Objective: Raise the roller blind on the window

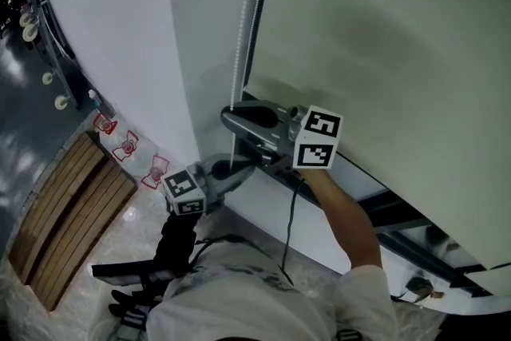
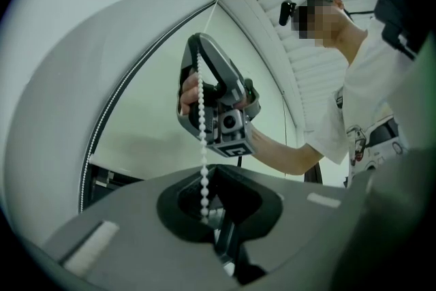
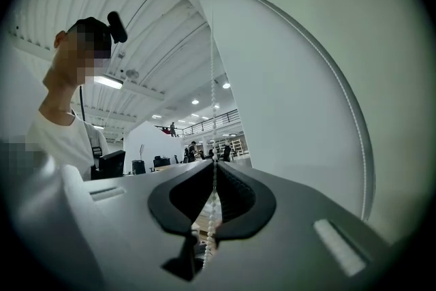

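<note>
While right gripper [image 3: 213, 164] pinches bead chain [image 2: 202, 143], left gripper [image 2: 212, 169] jaws meet around it, head view unclear

Person wearing a white short-sleeved T-shirt [image 1: 239, 291] with a printed front and a small black camera [image 3: 117, 25] on the head. The left gripper [image 2: 208, 172] and right gripper [image 3: 213, 167] are smooth dark grey, each bearing a white cube [image 1: 318, 138] of black square markers. A thin black cable [image 1: 289, 227] trails from the right one.

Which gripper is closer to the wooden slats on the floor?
Left. The left gripper sits low, toward the wooden slats; the right gripper is higher up the bead chain.
</note>
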